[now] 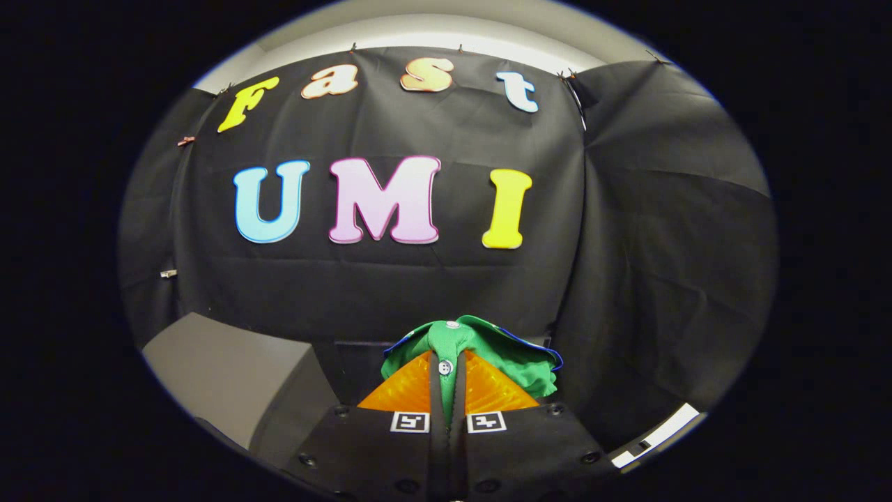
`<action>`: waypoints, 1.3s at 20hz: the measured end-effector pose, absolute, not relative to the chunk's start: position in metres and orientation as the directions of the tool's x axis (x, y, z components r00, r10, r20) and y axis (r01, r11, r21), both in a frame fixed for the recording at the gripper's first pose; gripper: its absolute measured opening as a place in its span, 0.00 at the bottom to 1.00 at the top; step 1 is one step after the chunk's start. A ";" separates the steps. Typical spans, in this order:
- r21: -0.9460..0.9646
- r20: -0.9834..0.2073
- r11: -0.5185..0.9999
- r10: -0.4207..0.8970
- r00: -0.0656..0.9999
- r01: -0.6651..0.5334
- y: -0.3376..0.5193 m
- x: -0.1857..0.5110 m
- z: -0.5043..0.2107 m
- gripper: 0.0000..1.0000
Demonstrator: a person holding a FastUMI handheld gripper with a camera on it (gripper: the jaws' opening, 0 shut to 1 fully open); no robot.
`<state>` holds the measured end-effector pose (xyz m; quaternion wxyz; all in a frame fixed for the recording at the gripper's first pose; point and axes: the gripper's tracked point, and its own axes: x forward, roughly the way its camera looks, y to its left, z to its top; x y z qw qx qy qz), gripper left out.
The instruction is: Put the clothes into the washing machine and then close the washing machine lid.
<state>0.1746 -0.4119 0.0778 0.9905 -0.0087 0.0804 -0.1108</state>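
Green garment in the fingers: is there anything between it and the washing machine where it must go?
The fingers are shut on the green garment, lifted before the black cloth wall. A grey box-like body lies lower, beside the fingers; whether it is the machine is unclear. No opening is seen, so the path cannot be judged.

Grey flat-topped block (230, 376), perhaps a table, left of the fingers (408, 394), both tight on green garment (516, 362).
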 end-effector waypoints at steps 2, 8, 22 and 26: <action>-0.068 -0.212 0.972 -0.236 0.948 0.227 -0.424 0.183 0.041 0.05; -0.140 -0.411 0.966 -0.254 0.876 0.215 -0.440 0.204 -0.087 0.05; -0.156 -0.734 0.977 -0.215 0.644 0.148 -0.429 0.216 -0.287 0.05; -0.139 -0.787 0.982 -0.189 0.588 0.129 -0.430 0.217 -0.309 0.06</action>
